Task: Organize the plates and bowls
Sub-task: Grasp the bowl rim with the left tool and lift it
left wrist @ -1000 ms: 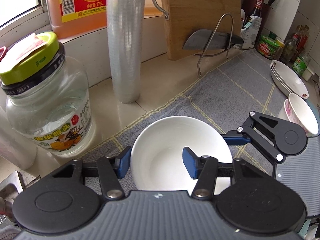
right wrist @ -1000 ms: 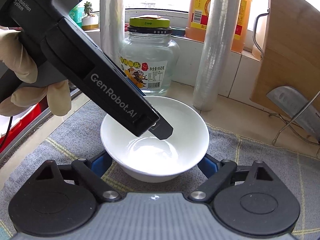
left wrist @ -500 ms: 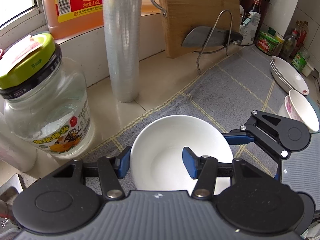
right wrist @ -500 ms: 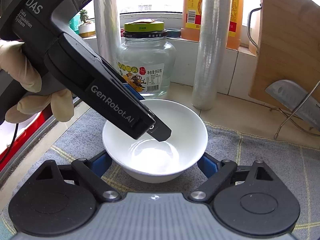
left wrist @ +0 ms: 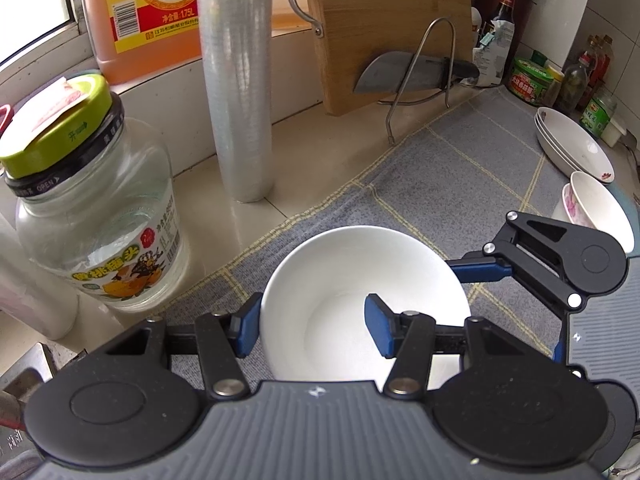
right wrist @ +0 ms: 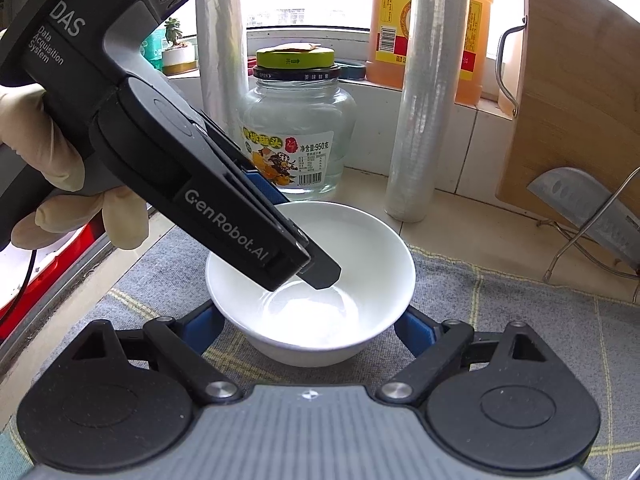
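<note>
L gripper (left wrist: 314, 330) straddles bowl (left wrist: 360, 280) rim, part-open.

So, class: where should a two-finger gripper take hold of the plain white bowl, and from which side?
Probably the rim of the white bowl, from above: it sits upright, mouth open, so fingers can straddle the thin wall, as the left gripper does.

My left claw's (left wrist: 312, 330) body covers the white bowl's (left wrist: 340, 280) near rim at 6 o'clock. From my right wrist, that claw's arm hides the bowl's rim at 10 o'clock. The cooking wine jug (left wrist: 156, 12) is cut off at 12 o'clock. Condiment bottle (left wrist: 576, 80) labels at 2 o'clock are too small to read.
</note>
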`<state>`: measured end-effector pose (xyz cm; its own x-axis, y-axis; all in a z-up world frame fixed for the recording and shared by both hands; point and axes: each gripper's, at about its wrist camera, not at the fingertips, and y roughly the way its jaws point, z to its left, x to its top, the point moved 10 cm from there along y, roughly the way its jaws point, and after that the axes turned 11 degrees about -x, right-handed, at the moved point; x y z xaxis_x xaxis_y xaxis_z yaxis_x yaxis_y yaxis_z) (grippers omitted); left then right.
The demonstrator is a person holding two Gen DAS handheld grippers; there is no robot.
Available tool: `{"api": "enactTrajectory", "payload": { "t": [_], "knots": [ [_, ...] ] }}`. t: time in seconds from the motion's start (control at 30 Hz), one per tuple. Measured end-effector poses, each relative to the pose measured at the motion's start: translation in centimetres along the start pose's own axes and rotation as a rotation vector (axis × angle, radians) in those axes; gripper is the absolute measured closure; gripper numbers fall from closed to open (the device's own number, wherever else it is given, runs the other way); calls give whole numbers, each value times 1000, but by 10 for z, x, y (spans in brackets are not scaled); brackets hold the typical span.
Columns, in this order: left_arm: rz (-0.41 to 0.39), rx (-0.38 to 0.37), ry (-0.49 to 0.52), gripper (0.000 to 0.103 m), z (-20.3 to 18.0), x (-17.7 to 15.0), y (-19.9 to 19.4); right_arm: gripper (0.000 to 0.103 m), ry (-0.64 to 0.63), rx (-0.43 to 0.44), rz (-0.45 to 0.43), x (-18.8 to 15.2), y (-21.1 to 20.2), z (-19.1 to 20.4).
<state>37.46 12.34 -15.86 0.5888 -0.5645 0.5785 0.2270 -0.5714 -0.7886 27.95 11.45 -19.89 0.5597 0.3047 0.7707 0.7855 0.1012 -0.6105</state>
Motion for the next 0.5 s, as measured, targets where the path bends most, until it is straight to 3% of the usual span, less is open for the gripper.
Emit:
{"api": "enactTrajectory", "payload": {
  "t": [0.5],
  "knots": [
    [-31, 46, 27, 50, -44, -2, -34, 9, -43, 36, -14, -5, -49, -1]
  ]
}}
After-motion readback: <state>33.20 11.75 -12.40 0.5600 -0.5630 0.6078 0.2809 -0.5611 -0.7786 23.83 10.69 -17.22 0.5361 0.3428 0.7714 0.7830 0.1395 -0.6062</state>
